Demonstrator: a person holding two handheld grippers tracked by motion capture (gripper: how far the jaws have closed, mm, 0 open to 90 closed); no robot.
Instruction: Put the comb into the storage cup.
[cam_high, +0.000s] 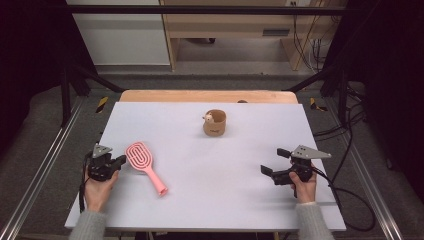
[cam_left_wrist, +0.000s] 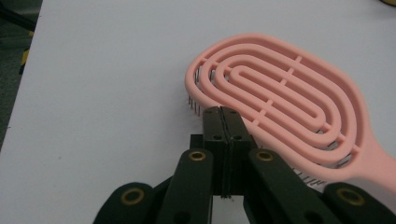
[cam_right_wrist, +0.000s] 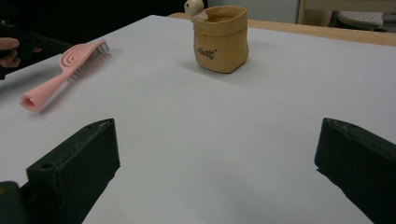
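hairbrush (cam_high: 145, 166) on table (cam_high: 225, 200) (left side), pot (cam_high: 215, 123) behind, centre

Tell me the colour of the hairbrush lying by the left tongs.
The hairbrush is pink all over, head and handle alike. The left gripper view shows it best.

From my screen the one piece of lettering I can find is a short dark word printed on the front of the tan pouch (cam_right_wrist: 220, 39). It is too small and blurred for me to read.
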